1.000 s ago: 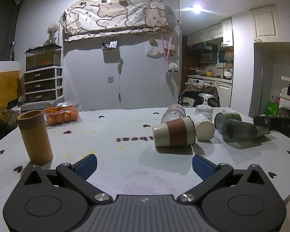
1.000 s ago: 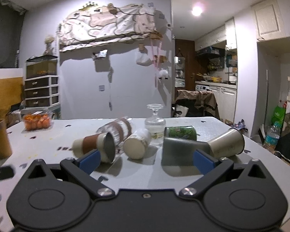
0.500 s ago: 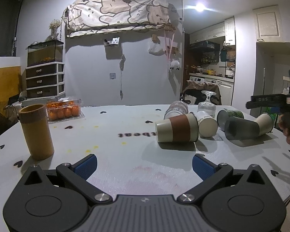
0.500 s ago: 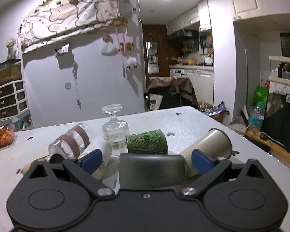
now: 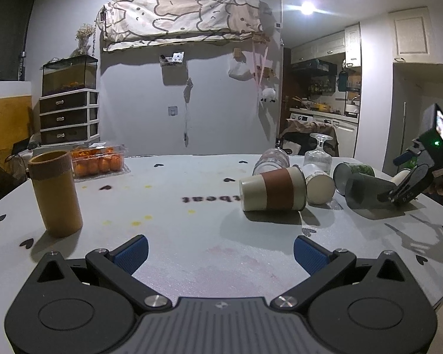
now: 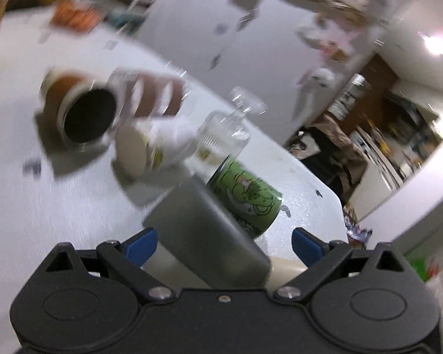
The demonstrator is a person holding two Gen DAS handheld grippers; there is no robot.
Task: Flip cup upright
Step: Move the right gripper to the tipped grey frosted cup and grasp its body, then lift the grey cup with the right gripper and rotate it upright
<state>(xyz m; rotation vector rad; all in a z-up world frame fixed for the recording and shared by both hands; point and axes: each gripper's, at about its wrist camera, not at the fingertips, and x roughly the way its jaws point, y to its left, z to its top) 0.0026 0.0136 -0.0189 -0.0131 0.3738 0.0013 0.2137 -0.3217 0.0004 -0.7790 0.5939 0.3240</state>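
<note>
Several cups lie on their sides on the white table [image 5: 192, 253]. A dark grey cup [image 6: 209, 236] lies between the wide-open fingers of my right gripper [image 6: 224, 242], which is tilted; the pads stand clear of it. In the left wrist view the grey cup [image 5: 366, 190] is at far right with the right gripper [image 5: 410, 183] at its base. Beside it lie a green printed cup [image 6: 248, 194], a white cup [image 5: 319, 184] and a brown-banded cup [image 5: 273, 188]. My left gripper [image 5: 220, 253] is open and empty above the near table.
A bamboo cup [image 5: 56, 193] stands upright at left. A box of oranges [image 5: 99, 162] sits behind it. An upside-down stemmed glass [image 5: 317, 155] and a clear banded glass [image 5: 271, 159] lie behind the cups. The table edge runs at right.
My right gripper has moved in around the grey cup and rolled to a tilt; its view is blurred. The left gripper has barely moved.
</note>
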